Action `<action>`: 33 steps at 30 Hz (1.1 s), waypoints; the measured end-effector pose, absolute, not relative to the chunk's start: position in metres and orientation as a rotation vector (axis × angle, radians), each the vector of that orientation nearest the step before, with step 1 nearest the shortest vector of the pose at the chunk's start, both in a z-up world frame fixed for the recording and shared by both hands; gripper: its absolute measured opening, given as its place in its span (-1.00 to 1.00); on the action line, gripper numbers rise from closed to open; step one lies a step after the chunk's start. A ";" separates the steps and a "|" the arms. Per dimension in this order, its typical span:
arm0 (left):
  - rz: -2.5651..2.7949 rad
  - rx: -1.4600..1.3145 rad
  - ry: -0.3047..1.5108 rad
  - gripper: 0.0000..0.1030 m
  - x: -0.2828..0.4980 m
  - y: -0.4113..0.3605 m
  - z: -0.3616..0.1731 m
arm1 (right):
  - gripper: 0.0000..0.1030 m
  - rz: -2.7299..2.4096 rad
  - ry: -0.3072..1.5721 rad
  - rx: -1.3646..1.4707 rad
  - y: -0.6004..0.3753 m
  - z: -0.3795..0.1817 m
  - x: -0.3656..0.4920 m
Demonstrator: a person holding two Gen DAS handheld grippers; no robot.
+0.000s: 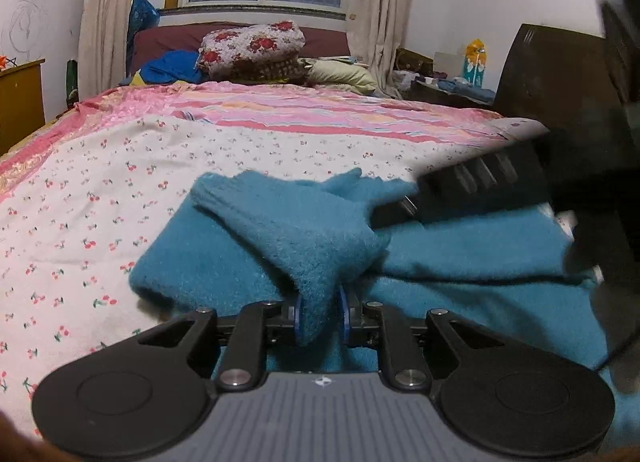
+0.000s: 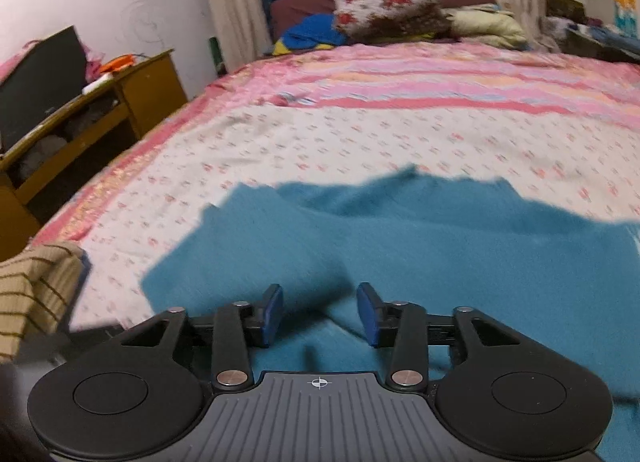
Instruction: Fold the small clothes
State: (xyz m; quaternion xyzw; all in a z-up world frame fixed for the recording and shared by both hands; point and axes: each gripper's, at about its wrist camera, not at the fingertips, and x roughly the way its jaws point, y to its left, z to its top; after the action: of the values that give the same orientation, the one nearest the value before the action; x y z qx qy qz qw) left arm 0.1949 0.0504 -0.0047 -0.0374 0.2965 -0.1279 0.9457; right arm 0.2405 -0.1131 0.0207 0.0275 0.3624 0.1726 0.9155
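Observation:
A fuzzy teal sweater (image 1: 460, 250) lies on the cherry-print bedsheet (image 1: 100, 202). My left gripper (image 1: 321, 316) is shut on a fold of its sleeve (image 1: 296, 230), which rises from between the blue pads and stretches away to the left. A dark finger (image 1: 460, 186) of the right gripper reaches in from the right, blurred, over the sweater. In the right wrist view the right gripper (image 2: 320, 314) stands open just above the teal sweater (image 2: 440, 238), with no fabric pinched between its pads.
A pink striped quilt (image 1: 320, 106) covers the far half of the bed, with floral pillows (image 1: 252, 46) at the head. A wooden desk (image 2: 100, 110) stands along the bed's left side. A tan striped garment (image 2: 36, 294) lies at the near left edge.

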 end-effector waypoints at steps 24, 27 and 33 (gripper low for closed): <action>-0.293 -0.036 0.614 -0.46 0.184 0.055 -0.006 | -0.85 0.378 0.853 -0.194 -0.024 0.020 0.280; -0.302 -0.046 0.592 -0.42 0.182 0.060 -0.001 | -0.88 0.363 0.826 -0.141 -0.047 0.033 0.273; -0.326 -0.052 0.518 -0.27 0.171 0.062 0.012 | -0.89 0.317 0.778 0.024 -0.109 0.054 0.264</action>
State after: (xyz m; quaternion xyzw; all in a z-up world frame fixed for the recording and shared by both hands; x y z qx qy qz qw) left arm 0.1714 0.0617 0.0123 -0.0256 0.2551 -0.1606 0.9531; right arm 0.2643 -0.1090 0.0544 0.0116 0.3777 0.1540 0.9129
